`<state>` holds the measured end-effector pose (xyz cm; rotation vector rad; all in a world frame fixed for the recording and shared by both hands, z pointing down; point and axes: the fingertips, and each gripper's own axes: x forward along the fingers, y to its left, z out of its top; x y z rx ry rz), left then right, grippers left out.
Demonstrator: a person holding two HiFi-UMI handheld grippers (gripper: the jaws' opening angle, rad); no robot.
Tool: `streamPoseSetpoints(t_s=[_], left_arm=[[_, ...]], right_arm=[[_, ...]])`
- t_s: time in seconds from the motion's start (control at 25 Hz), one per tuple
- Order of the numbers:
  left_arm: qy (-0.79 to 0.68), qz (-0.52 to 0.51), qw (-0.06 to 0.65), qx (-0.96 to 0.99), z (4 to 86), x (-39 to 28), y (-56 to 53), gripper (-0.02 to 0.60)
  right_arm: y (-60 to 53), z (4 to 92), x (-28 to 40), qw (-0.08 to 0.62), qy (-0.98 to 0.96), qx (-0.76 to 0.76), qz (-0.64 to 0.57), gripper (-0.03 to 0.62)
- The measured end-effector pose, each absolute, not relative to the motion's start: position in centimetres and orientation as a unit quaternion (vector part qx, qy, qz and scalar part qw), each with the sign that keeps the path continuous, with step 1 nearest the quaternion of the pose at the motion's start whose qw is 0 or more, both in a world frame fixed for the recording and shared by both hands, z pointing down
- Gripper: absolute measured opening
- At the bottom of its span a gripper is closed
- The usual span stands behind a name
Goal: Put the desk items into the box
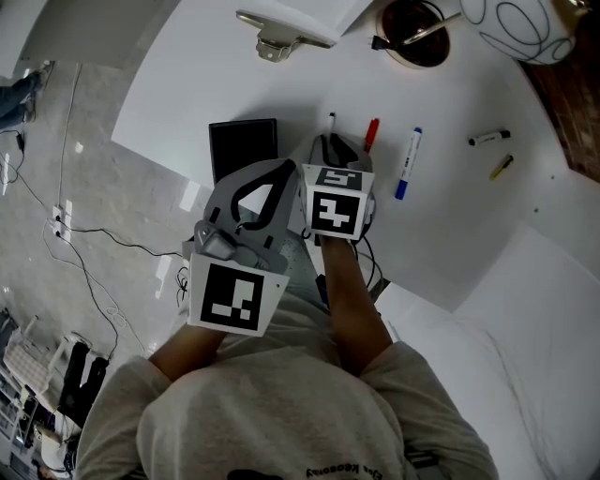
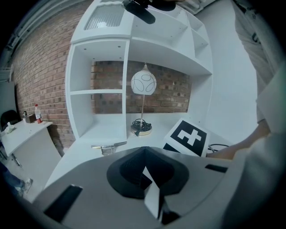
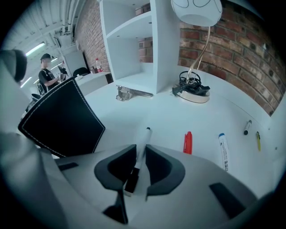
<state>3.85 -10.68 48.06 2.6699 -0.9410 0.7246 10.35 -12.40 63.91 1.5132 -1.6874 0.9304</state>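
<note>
My right gripper (image 3: pixel 139 154) is low over the white desk (image 1: pixel 450 216), its jaws closed against both sides of a white marker (image 3: pixel 144 142) with a black cap. The marker's tip rests on the desk ahead. From the head view the same marker (image 1: pixel 332 122) pokes out beyond the right gripper (image 1: pixel 330 148). A black box (image 1: pixel 244 145) with white stitching (image 3: pixel 62 118) stands just left of it. A red pen (image 3: pixel 188 142) and a blue-capped marker (image 3: pixel 223 150) lie to the right. My left gripper (image 1: pixel 281 171) is raised beside the right one, shut and empty (image 2: pixel 144 167).
A black marker (image 1: pixel 489 138) and a yellow pen (image 1: pixel 501 167) lie further right. At the back are a lamp base with coiled cord (image 3: pixel 192 89), its globe shade (image 1: pixel 520 23), a metal stapler (image 3: pixel 129 93) and white shelves (image 2: pixel 98 89). A person stands far off at the left (image 3: pixel 47 74).
</note>
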Motion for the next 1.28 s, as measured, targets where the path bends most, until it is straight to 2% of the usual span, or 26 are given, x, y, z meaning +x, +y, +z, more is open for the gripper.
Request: streamPoseSetpoints(t_s=[0.12, 0.48, 1.0, 1.28], left_arm=[[-0.324, 0.245, 0.114, 0.907, 48.0, 3.6, -10.6, 0.005], [-0.322, 0.245, 0.137, 0.904, 48.5, 3.1, -10.2, 0.005], [-0.321, 0.235, 0.142, 0.906, 47.7, 2.7, -9.6, 0.005], [-0.321, 0.229, 0.150, 0.907, 46.9, 2.4, -9.0, 0.005]], right_arm=[[-12.4, 63.9, 10.3, 0.341, -0.646, 0.581, 0.357, 0.051], [-12.3, 63.3, 10.1, 0.325, -0.648, 0.575, 0.380, 0.049], [-11.4, 58.6, 10.9, 0.247, -0.662, 0.631, 0.318, 0.048], [-11.1, 56.5, 11.1, 0.232, -0.668, 0.651, 0.277, 0.048]])
